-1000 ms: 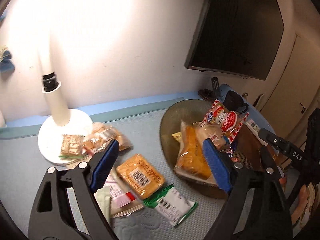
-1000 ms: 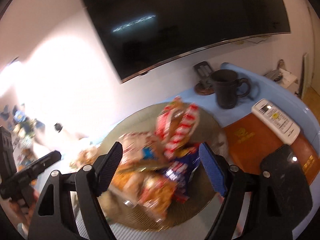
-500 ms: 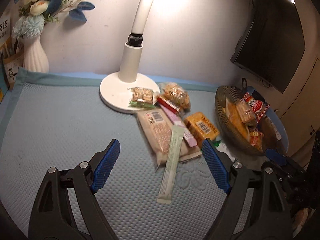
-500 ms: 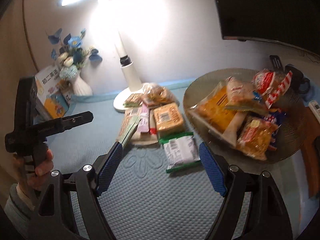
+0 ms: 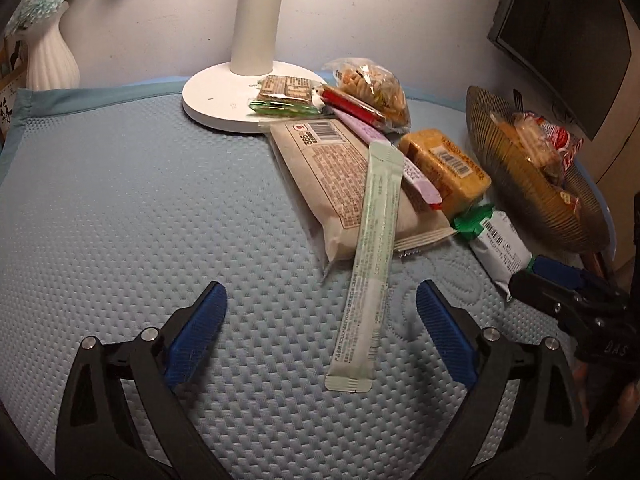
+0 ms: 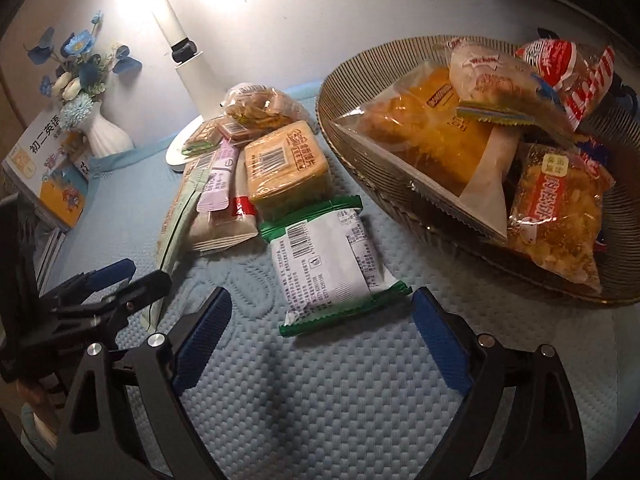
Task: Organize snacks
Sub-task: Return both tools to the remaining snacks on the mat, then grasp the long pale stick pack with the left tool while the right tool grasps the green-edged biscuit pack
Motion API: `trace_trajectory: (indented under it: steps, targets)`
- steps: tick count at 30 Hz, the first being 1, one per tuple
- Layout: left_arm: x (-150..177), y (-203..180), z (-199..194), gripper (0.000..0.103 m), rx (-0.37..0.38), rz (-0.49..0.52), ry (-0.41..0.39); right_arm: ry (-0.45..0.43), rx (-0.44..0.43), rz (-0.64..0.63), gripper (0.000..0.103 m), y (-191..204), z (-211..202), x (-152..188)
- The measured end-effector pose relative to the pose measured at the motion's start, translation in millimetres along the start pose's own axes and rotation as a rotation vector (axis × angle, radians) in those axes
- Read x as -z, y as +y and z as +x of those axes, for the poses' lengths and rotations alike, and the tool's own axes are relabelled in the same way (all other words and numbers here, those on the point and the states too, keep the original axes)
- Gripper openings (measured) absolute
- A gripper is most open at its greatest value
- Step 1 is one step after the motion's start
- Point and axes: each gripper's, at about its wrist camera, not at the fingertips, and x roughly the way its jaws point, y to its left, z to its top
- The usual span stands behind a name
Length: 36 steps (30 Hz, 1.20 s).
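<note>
Both claws spread wide & empty: right gripper (image 6: 320, 332) lines up w/ green-edged wrapper (image 6: 326, 258) just ahead, prob. bound for basket (image 6: 340, 92) front-right; left gripper (image 5: 320, 332) straddles pale-green stick pack (image 5: 370, 264).

You have brought both tongs down low over the bench. Your left tongs (image 5: 320, 320) now flank the near end of the pale green stick pack (image 5: 370, 256). Your right tongs (image 6: 320, 332) have swung off the bowl (image 6: 348, 120) to the green-edged white packet (image 6: 324, 260).
</note>
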Motion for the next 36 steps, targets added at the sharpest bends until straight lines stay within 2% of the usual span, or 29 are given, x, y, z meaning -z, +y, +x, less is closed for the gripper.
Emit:
trace_trajectory:
  steps: [3,10,22,26,27,31,34,36]
  targets:
    - [3,-7,3,0.095,-0.02,0.037,0.014,-0.01,0.026,-0.025,0.092,5,3,-3]
    - [4,-11,7,0.094,-0.08,0.053,0.016,0.007,0.106,-0.078,0.093,17,12,-2]
    - [5,-14,5,0.088,-0.11,0.067,0.008,0.01,0.148,-0.099,0.092,23,16,-2]
    - [6,-14,4,0.077,-0.13,0.064,-0.004,0.01,0.15,-0.101,0.092,24,16,-2]
    - [6,-14,3,0.07,-0.13,0.067,-0.011,0.01,0.15,-0.102,0.092,24,16,-2]
    - [7,-15,1,0.064,-0.125,0.077,-0.023,0.01,0.155,-0.106,0.092,24,16,-2]
    - [7,-18,2,0.051,-0.147,0.086,-0.023,0.008,0.172,-0.115,0.089,25,17,-2]
    - [7,-17,2,0.037,-0.154,0.083,-0.027,0.008,0.189,-0.12,0.084,25,17,-1]
